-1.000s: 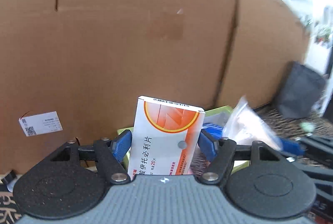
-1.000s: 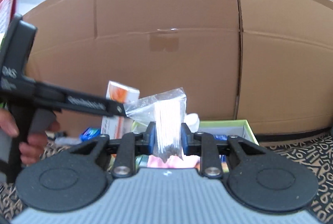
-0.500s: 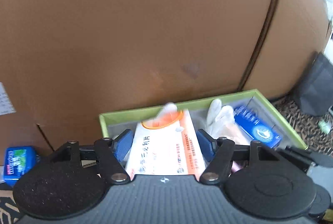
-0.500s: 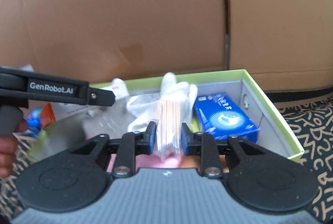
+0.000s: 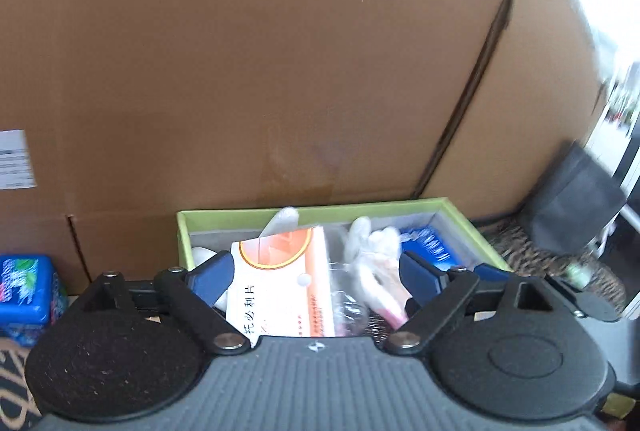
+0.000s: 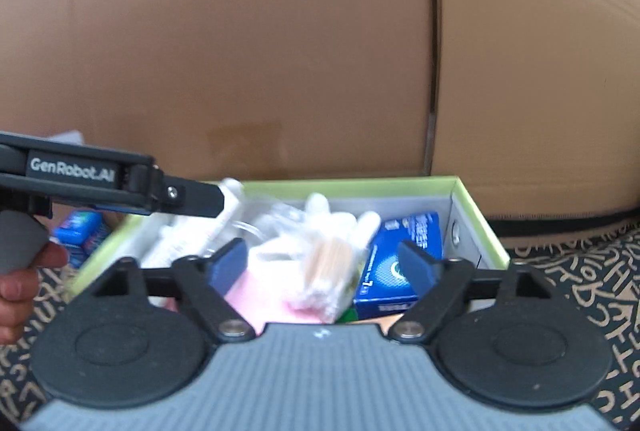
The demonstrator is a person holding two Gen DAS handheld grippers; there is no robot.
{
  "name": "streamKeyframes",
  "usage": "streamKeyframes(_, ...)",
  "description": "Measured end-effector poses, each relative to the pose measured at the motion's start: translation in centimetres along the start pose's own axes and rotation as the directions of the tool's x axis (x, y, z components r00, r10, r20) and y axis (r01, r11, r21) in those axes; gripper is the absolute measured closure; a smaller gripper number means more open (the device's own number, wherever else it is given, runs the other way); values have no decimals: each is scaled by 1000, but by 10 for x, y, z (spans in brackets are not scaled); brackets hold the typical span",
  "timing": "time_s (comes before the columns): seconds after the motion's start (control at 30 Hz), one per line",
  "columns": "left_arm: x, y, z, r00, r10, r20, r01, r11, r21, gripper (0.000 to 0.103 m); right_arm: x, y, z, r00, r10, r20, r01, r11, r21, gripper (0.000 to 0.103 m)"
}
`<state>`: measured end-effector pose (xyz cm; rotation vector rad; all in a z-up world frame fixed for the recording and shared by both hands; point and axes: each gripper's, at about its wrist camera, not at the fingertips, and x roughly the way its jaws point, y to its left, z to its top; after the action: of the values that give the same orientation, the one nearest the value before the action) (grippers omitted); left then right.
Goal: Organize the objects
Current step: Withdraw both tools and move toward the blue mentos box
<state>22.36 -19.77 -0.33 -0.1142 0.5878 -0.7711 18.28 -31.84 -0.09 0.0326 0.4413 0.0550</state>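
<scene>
1. Both grippers point down a little into the green box (image 6: 476, 207). The left gripper (image 5: 316, 279) has its jaws opening, and the orange and white medicine box (image 5: 280, 283) lies loose between them, leaning on the left pad. The right gripper (image 6: 320, 263) has its jaws opening too, with the bag of cotton swabs (image 6: 328, 271) lying between them, free of both pads.
2. A hand (image 6: 20, 279) at 9 o'clock in the right view holds the left gripper's handle.
3. Inside the green box, a white glove (image 6: 332, 219) lies at 12 o'clock from the swabs, and a blue packet (image 6: 404, 255) sits at 3 o'clock by the box wall. A small blue box (image 5: 28, 295) stands outside at 9 o'clock. A big cardboard box (image 5: 260, 71) stands like a wall behind it all.
4. A second ago both things were pinched tight and held up high in front of the cardboard. Now they are down in the green box and let go.
</scene>
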Motion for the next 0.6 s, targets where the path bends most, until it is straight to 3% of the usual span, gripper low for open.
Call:
streamKeyframes(0.03, -9, -2, -1, 1000, -9, 15, 10, 1000, -9, 8, -8, 3, 2, 1000, 3, 10, -3, 1000, -2, 2)
streamKeyframes(0.07, -18, -2, -7, 999, -20, 32, 20, 1000, -16, 6, -9, 10, 7, 1000, 3, 20, -3, 1000, -5, 0)
streamKeyframes(0.27, -71, 2, -41, 995, -4, 97, 9, 999, -51, 0, -48, 45, 6, 996, 68, 58, -65, 996, -64, 0)
streamKeyframes(0.53, -152, 43, -89, 984, 109, 139, -83, 981, -176, 0, -77, 107, -19, 978, 209, 12, -205, 969, -140, 0)
streamKeyframes(0.6, -168, 55, -95, 976, 179, 127, -153, 970, -191, 0, -88, 122, -30, 972, 233, -11, -232, 958, -172, 0)
